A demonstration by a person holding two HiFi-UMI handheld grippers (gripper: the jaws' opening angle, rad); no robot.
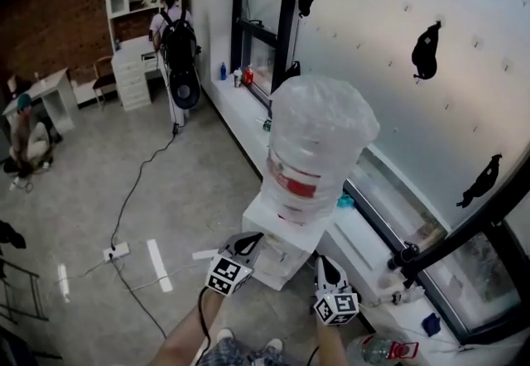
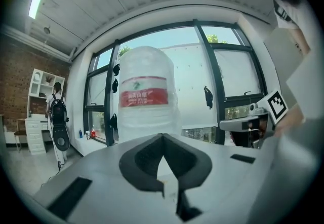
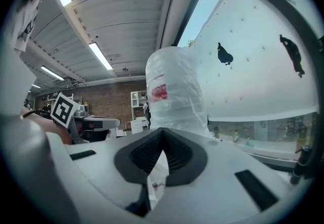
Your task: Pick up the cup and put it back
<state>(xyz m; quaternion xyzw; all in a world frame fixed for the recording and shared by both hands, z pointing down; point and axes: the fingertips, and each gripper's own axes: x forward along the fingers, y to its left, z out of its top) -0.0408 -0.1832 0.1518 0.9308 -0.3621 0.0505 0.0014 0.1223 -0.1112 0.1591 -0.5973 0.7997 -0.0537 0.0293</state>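
No cup shows in any view. A white water dispenser (image 1: 277,252) stands by the window with a large clear bottle (image 1: 319,137) with a red label on top of it. My left gripper (image 1: 251,240) is at the dispenser's near left corner and my right gripper (image 1: 323,263) at its near right side. In the left gripper view the jaws of the left gripper (image 2: 162,137) meet at the tips, with nothing between them and the bottle (image 2: 146,91) ahead. The right gripper (image 3: 162,131) looks the same, its jaws together and empty, with the bottle (image 3: 174,91) in front.
A person with a backpack (image 1: 176,41) stands at white shelves (image 1: 137,25) at the back. Another person (image 1: 29,137) crouches at far left. A cable and power strip (image 1: 116,252) lie on the floor. Small bottles (image 1: 240,74) stand on the window ledge, and a second water bottle (image 1: 381,349) lies at lower right.
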